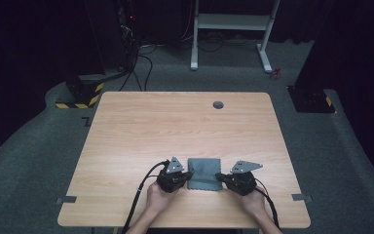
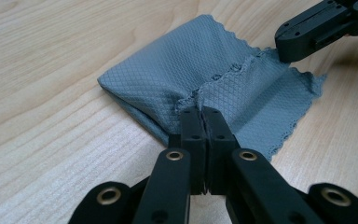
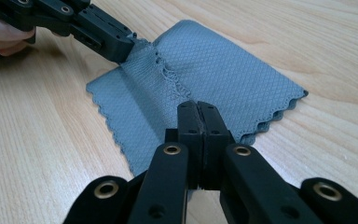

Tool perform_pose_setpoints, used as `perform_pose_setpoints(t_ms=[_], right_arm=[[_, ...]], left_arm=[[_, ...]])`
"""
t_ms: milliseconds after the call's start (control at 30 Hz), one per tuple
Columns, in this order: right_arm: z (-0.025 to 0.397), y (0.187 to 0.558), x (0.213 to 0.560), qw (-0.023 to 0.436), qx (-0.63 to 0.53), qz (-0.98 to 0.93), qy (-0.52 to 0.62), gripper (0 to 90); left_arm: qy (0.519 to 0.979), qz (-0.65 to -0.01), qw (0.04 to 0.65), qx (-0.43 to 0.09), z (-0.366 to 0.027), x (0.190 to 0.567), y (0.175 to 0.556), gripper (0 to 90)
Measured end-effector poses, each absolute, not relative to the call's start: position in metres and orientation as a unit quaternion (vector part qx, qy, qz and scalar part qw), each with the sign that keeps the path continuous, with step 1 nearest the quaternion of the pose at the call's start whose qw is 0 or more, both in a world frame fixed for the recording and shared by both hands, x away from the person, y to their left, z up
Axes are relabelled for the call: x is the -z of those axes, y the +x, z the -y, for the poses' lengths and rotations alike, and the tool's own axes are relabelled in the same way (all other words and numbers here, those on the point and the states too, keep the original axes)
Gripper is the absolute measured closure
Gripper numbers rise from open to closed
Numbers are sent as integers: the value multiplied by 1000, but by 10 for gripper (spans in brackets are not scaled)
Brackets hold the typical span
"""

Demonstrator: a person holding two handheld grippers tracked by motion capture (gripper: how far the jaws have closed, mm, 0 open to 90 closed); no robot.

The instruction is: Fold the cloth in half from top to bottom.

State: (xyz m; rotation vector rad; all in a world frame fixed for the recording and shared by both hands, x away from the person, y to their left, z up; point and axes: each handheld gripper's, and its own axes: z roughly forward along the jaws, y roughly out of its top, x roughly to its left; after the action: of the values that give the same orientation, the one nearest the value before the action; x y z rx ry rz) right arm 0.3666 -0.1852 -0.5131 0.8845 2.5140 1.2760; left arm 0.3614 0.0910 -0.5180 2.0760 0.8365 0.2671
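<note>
Pinching both sides: left tool [image 1: 187, 174] has its jaws closed flat together on the left side of the grey cloth [image 1: 205, 173], right tool [image 1: 222, 177] has its jaws closed the same way on the right side.

Left gripper view: left tool [image 2: 202, 112] jaws pressed together with no gap, tips on the scalloped hem where the upper layer of the cloth [image 2: 186, 79] ends. Right tool [image 2: 289, 46] comes in at the upper right, tip touching the far side of the same hem line.

Right gripper view: right tool [image 3: 198, 106] jaws together on the cloth [image 3: 223, 70]; left tool [image 3: 121, 46] at upper left, tip on the puckered hem, a hand [image 3: 2, 35] behind it.

Cloth: folded, lying flat, diamond-weave texture, wavy edges. Upper layer is shorter than the lower one, hem bunched between the two tool tips.

Location: on the bench [image 1: 175, 126], near edge, roughly centred, between both hands. Light wood top, with a round grey grommet [image 1: 218, 105] near the far edge, well apart from the cloth.

No containers visible.
</note>
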Motion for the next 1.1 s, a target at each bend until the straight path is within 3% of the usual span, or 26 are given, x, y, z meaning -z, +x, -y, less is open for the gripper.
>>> perform_pose_setpoints(t_ms=[900,1100], right_arm=[[187,356,519,96,-419,-855,291,884],[189,352,519,91,-419,-856,288,832]], left_arm=[[839,-324,425,-100,-94,518,347,867],[842,-320,422,-96,-96,519,342,847]])
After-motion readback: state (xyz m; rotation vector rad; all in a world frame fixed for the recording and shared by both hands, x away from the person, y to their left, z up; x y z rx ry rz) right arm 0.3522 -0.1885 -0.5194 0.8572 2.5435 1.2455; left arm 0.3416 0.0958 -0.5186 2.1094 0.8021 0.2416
